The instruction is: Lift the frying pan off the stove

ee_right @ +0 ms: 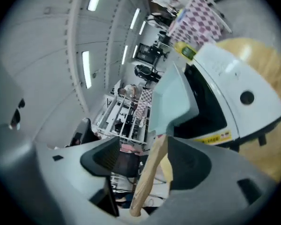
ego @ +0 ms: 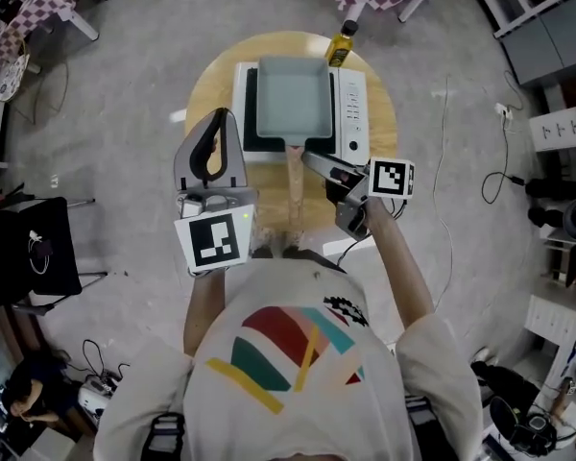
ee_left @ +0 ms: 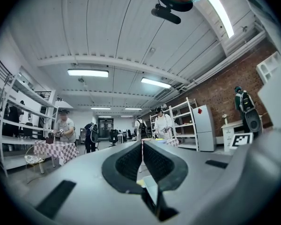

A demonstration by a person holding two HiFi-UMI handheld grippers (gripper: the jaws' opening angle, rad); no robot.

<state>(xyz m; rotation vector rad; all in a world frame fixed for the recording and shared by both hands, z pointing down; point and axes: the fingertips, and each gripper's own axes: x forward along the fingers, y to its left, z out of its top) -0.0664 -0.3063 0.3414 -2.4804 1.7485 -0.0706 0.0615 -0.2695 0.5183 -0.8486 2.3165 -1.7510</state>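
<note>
The frying pan's (ego: 290, 94) wooden handle (ego: 295, 200) points back toward the person, lying unclamped between the right gripper's (ee_right: 147, 158) spread fingers, while the left gripper's (ee_left: 142, 161) fingers are together.

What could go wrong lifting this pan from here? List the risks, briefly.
1. The right gripper holds its open jaws around the wooden handle slantwise, not pressing; a skewed grip may let the frying pan twist or droop.
2. The oil bottle stands close behind the pan's far corner; a swing could topple it.
3. The left gripper is shut and aside, giving no support.
</note>
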